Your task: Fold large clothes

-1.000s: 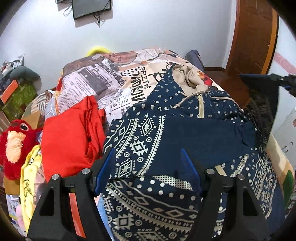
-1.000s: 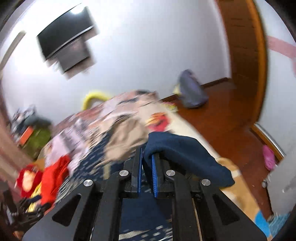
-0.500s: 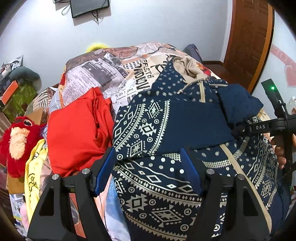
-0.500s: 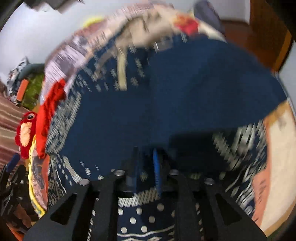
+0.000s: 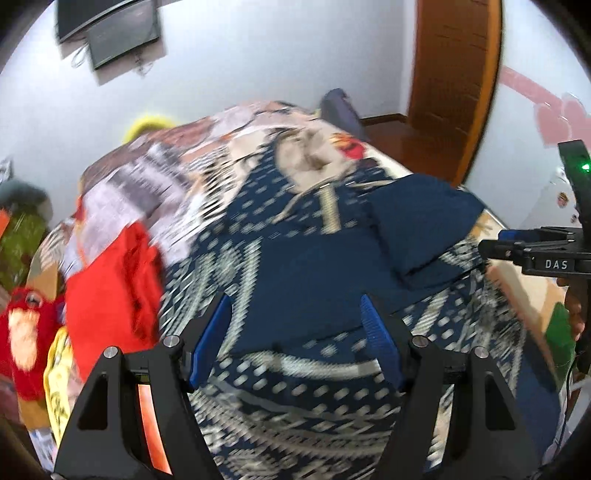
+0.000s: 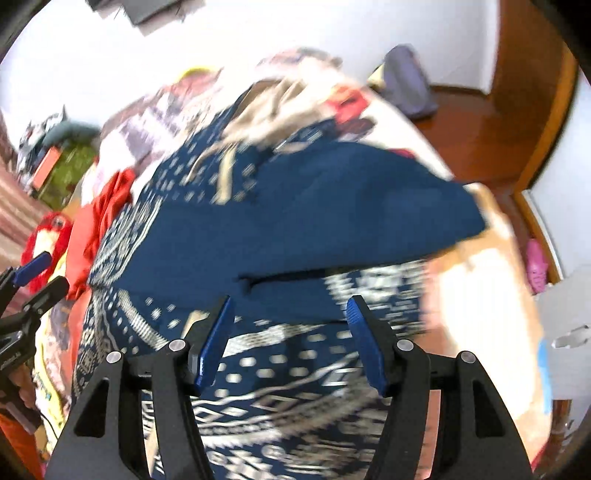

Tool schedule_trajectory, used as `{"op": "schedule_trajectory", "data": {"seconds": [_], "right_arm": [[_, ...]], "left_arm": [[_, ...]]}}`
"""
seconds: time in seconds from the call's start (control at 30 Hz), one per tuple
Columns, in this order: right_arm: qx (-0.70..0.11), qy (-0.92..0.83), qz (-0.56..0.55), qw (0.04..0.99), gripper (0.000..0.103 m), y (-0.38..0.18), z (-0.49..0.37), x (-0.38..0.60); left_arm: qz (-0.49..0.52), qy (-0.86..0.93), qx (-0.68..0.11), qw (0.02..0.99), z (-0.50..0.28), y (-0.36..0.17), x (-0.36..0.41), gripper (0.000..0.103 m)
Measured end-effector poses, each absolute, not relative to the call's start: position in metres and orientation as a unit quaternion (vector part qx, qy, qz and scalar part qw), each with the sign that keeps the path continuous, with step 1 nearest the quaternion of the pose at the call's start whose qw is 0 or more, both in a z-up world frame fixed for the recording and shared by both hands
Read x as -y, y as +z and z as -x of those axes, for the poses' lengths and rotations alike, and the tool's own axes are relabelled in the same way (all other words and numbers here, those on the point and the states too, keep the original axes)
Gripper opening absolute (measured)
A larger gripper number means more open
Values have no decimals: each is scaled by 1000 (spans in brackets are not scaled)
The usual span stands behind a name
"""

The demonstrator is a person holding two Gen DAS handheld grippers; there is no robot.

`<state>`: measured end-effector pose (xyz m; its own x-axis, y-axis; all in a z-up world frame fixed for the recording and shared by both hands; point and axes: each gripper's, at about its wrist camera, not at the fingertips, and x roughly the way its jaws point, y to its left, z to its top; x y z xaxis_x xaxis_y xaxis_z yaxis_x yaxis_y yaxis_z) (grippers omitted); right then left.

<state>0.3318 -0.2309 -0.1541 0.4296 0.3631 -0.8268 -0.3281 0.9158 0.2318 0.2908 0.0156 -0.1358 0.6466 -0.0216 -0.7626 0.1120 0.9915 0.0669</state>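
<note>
Navy cloth with a pale geometric print, the hoodie [image 5: 306,280], lies spread on the bed [image 5: 177,173] straight ahead of and below both grippers. Its plain navy sleeve [image 6: 332,206] is folded across the chest, and the beige hood [image 5: 314,162] lies at the far end.

The left gripper [image 5: 295,336] has its blue pads wide apart, with nothing between them; it hangs over the hoodie's lower part, and blur makes it hard to say whether the tips touch the cloth. The right gripper [image 6: 290,339] is likewise spread, holding nothing, over the patterned hem just below the sleeve's edge. In the left view it shows at the right edge [image 5: 532,251], just beside the sleeve's end.

A red garment [image 5: 110,288] lies beside the hoodie on its left, touching it, with a red plush toy [image 5: 22,325] and yellow cloth [image 5: 59,384] further left. A dark bag [image 6: 406,85] sits on the wooden floor beyond the bed, near the door [image 5: 454,81]. A screen [image 5: 110,33] hangs on the wall.
</note>
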Motion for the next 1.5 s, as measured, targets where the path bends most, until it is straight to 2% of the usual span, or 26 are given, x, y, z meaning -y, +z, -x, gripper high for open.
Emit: {"op": "schedule_trajectory", "data": {"seconds": [0.13,0.3,0.5,0.6,0.83,0.93,1.0,1.03,1.1,1.13,1.5], "right_arm": [[-464,154,-34,872,66,-148,-334,268],[-450,104,-37,886,67,-153,-334,308],[-465,84,-53,880,67,-172,-336,333],[-478,81,-64,872,67,-184,-337,340],[-495,85,-58,863,67,-201,-337,354],[-499,87,-59,860,67,-207,-339,353],[-501,90,-64,858,67,-210,-340,351],[-502,92,-66,857,67,-211,-341,350],[-502,94,-67,857,67,-212,-342,348],[-501,96,-68,857,67,-212,-342,347],[-489,134,-62,859,67,-199,-357,304]], "left_arm": [[-88,-74,-417,902,-313,-132,34,71],[-146,-121,-410,892,-337,-137,101,71],[-202,-156,-426,868,-372,-170,172,71],[-229,-166,-439,852,-387,-193,194,71],[-209,-186,-481,831,-415,-231,211,71],[-207,-190,-490,825,-427,-242,214,55],[-197,-195,-492,826,-431,-244,213,39],[-187,-195,-491,828,-434,-243,210,35],[-162,-199,-489,834,-436,-237,204,13],[-149,-199,-488,837,-437,-233,200,8],[-1,-184,-407,895,-418,-129,108,5]]}}
